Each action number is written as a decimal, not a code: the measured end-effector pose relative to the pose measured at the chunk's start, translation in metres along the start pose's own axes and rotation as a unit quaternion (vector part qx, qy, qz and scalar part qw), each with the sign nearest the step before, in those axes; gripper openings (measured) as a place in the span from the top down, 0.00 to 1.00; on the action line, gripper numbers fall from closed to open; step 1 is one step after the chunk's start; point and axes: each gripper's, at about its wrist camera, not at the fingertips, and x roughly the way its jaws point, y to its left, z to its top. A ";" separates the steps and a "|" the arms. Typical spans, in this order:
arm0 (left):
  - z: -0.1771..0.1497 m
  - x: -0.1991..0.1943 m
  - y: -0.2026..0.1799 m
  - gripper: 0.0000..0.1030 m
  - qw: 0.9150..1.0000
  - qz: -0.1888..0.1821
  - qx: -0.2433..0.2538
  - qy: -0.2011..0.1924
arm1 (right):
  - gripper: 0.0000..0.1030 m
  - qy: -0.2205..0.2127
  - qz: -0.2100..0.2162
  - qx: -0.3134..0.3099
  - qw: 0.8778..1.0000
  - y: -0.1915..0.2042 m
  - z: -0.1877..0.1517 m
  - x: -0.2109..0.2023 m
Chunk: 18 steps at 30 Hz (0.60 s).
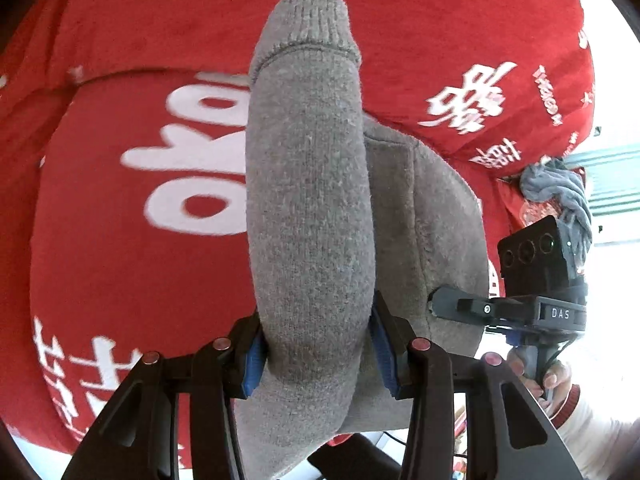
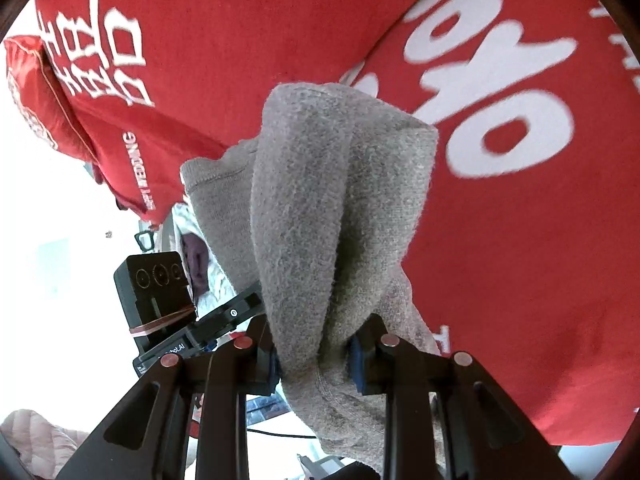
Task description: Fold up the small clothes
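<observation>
Nearest the left wrist lens, the left gripper (image 1: pixel 318 354) was clamped on a grey knitted garment (image 1: pixel 312 208), its blue pads (image 1: pixel 253 364) pressing into the fabric from both sides. From the jaws, a rolled tube of the knit ran up the frame to a ribbed cuff (image 1: pixel 316 20) at the top. To the right of that tube, a second fold of the same grey fabric hung lower and wider. Behind everything lay a red blanket (image 1: pixel 120 160) with large white lettering. At the right edge of this view, the right gripper (image 1: pixel 436 306) touched the edge of the grey fold, with a black camera block (image 1: pixel 536 252) mounted above it and the person's right hand (image 1: pixel 548 376) on the handle below. A bundle of blue-grey cloth (image 1: pixel 560 188) sat beyond it on the blanket's edge.

In the right wrist view, the left gripper's camera block (image 2: pixel 154 280) appeared left of centre. The right gripper (image 2: pixel 316 364) was closed on a bunched section of the grey knitted garment (image 2: pixel 336 200), the fabric spilling both above and below the jaws. The garment was held off the surface between the two grippers. The red blanket (image 2: pixel 520 260) filled the background to the right.
</observation>
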 end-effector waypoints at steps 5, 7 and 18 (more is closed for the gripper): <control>-0.001 0.023 0.034 0.54 0.997 0.071 -0.012 -0.010 | 0.72 0.013 -0.070 0.009 0.997 -0.022 0.015 0.027; 0.001 0.030 0.046 0.54 0.994 0.109 -0.015 -0.014 | 0.70 0.007 -0.155 0.002 0.988 -0.032 0.026 0.029; -0.017 0.003 0.062 0.54 0.983 0.179 -0.008 -0.031 | 0.84 -0.044 -0.356 -0.086 0.930 0.004 0.011 -0.010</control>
